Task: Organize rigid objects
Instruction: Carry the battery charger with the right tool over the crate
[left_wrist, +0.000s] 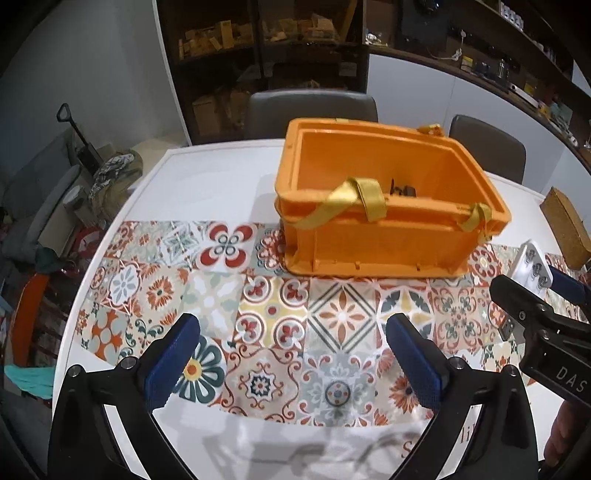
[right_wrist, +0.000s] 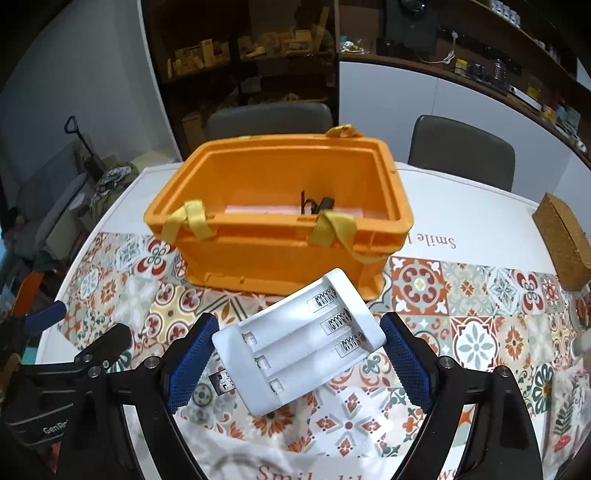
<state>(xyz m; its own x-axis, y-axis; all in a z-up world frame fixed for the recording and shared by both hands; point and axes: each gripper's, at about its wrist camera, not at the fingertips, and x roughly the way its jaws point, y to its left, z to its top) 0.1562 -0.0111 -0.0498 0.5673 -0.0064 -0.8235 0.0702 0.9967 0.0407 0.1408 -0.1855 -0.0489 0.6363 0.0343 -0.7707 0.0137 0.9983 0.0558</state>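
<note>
2 grippers hang over a tiled tablecloth (right_wrist: 480, 295), with the orange crate (right_wrist: 280, 236) just beyond them. the right gripper (right_wrist: 299, 354) grips a white battery charger (right_wrist: 299, 343) across its width, 3 empty slots facing up, clear of the cloth. the left gripper (left_wrist: 291, 358) is spread wide with nothing in it. the step in hand looks like carrying the charger to the crate, where something dark already lies; next it likely needs lifting over the near rim, past the yellow straps (right_wrist: 332, 227), before letting go. the white table (left_wrist: 207, 177) stands by grey chairs (right_wrist: 461, 147), with cluttered shelves (right_wrist: 240, 48) behind and a woven box (right_wrist: 561, 240) at far right.
</note>
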